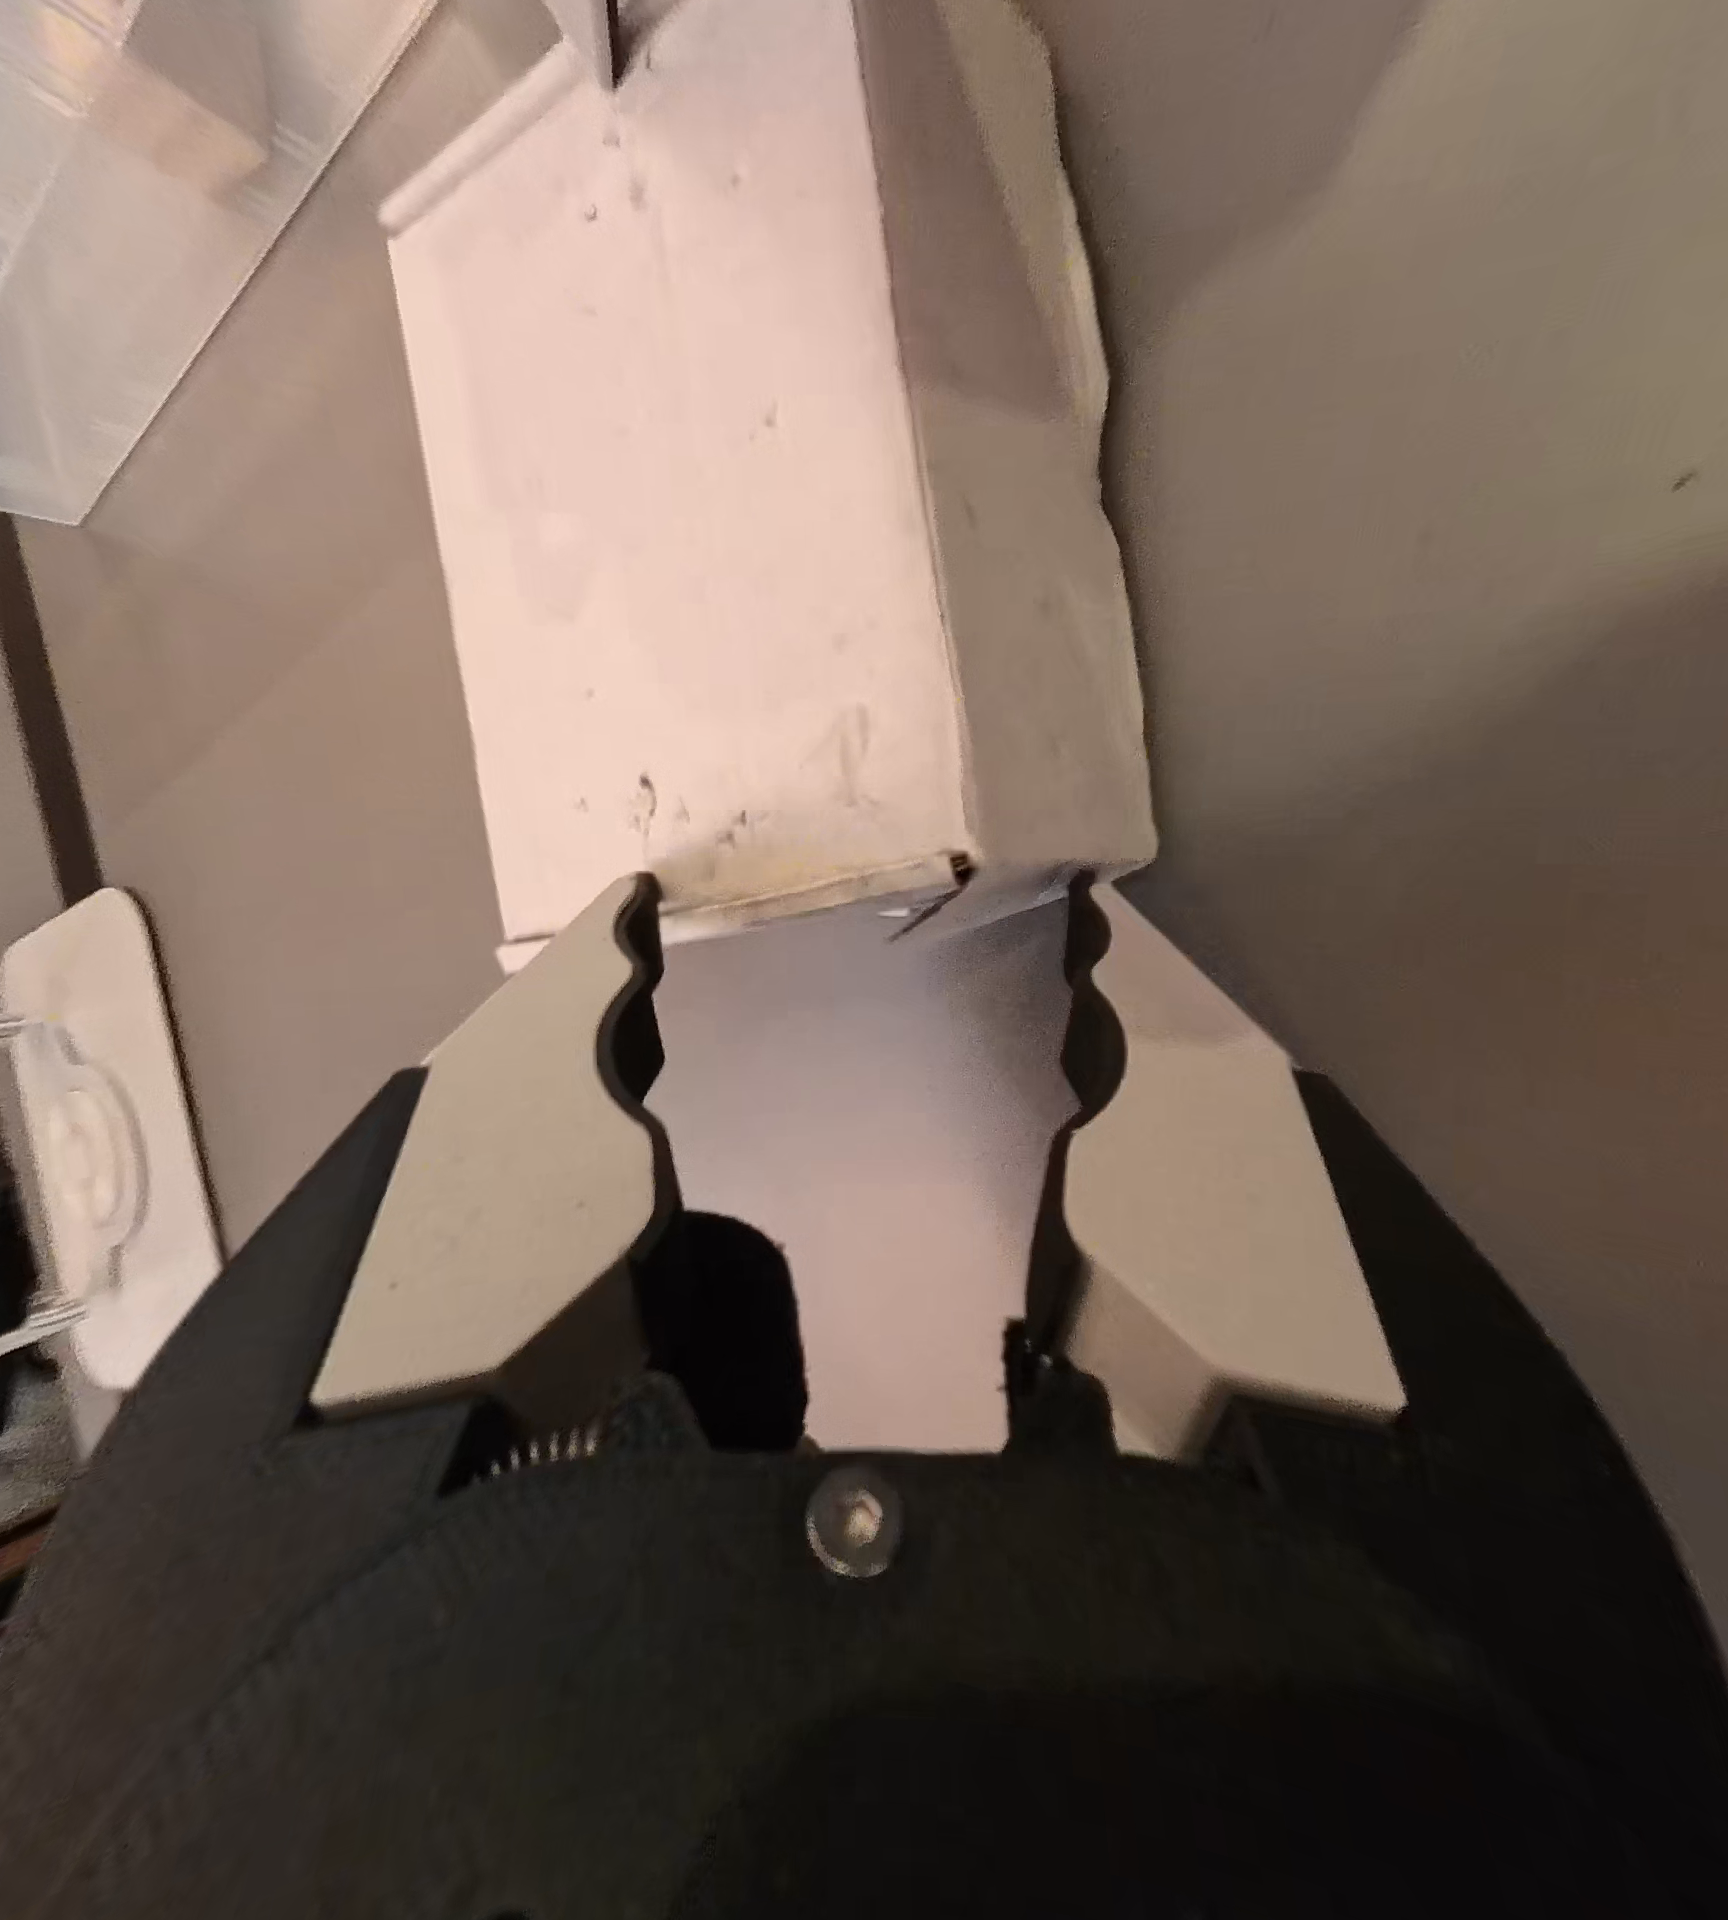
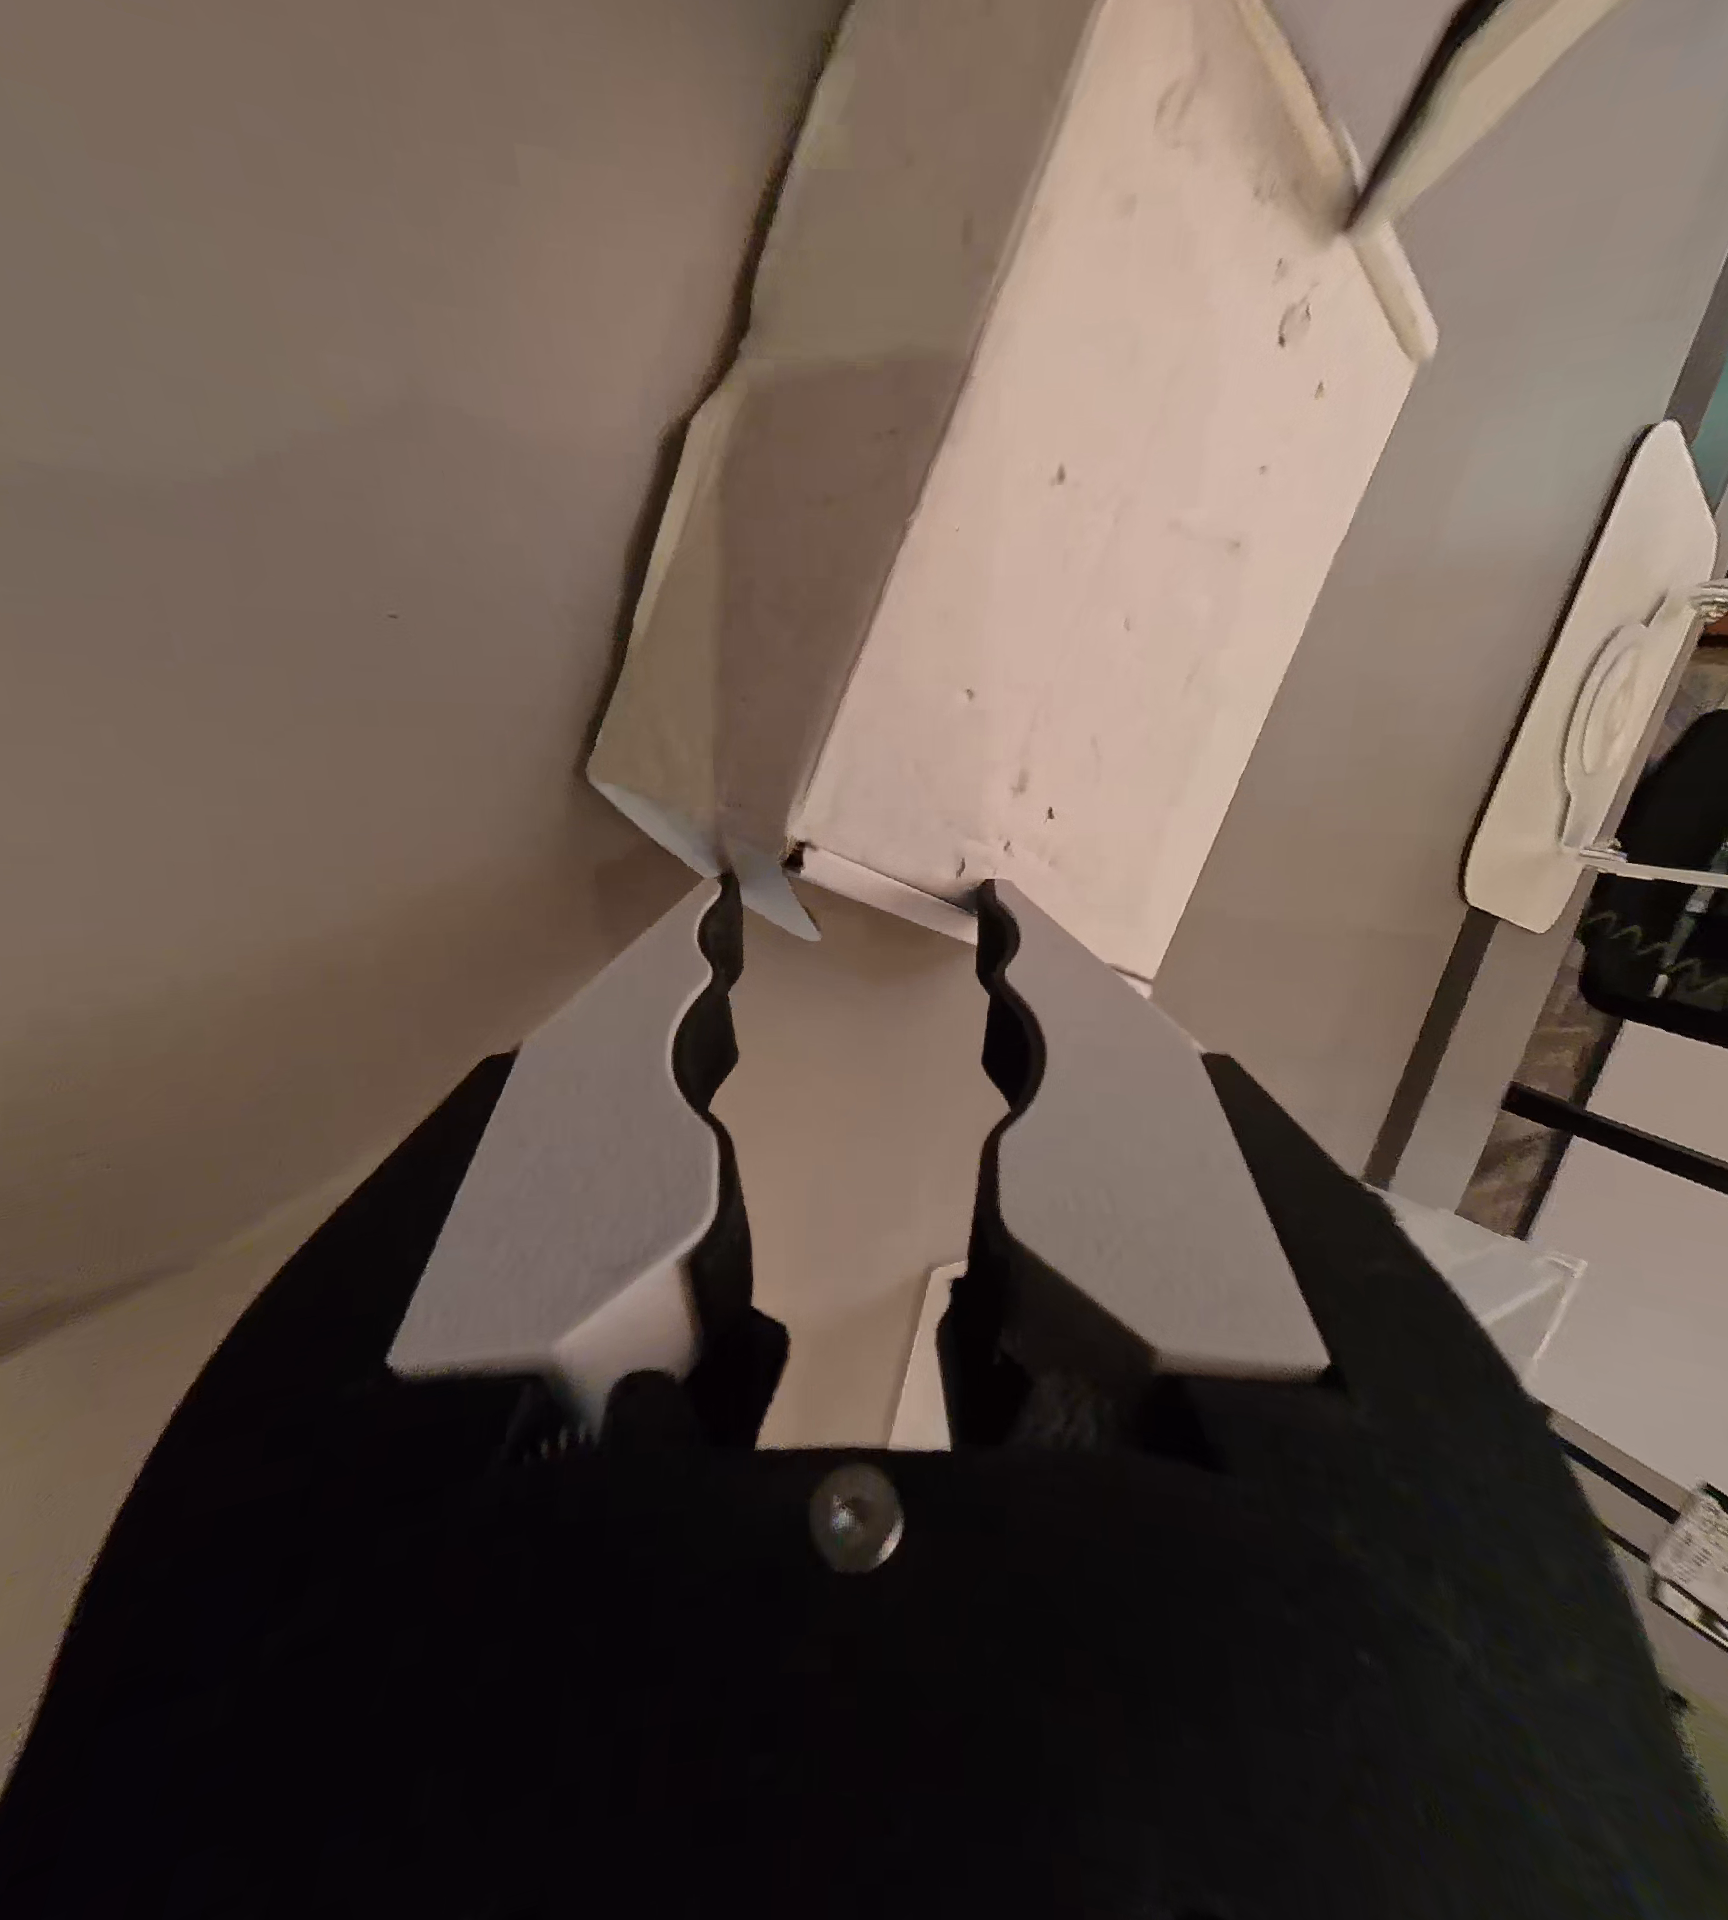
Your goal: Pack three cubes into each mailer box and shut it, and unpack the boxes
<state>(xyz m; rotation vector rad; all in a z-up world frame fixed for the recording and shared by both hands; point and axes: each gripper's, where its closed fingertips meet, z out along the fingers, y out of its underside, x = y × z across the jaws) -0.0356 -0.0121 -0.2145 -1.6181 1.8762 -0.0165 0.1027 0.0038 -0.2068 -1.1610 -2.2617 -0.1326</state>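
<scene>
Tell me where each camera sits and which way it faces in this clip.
Left wrist view: mounted on the left tongs, looking forward along its two spread fingers at one end of the white mailer box on the grey table.
Right wrist view: on the right tongs, fingers apart, facing an end of the mailer box.
Shared: the closed box, grey table; no hand shows.

The right gripper, its jaws parted, has its tips at the near end of the closed white cardboard mailer box at frame centre.
</scene>
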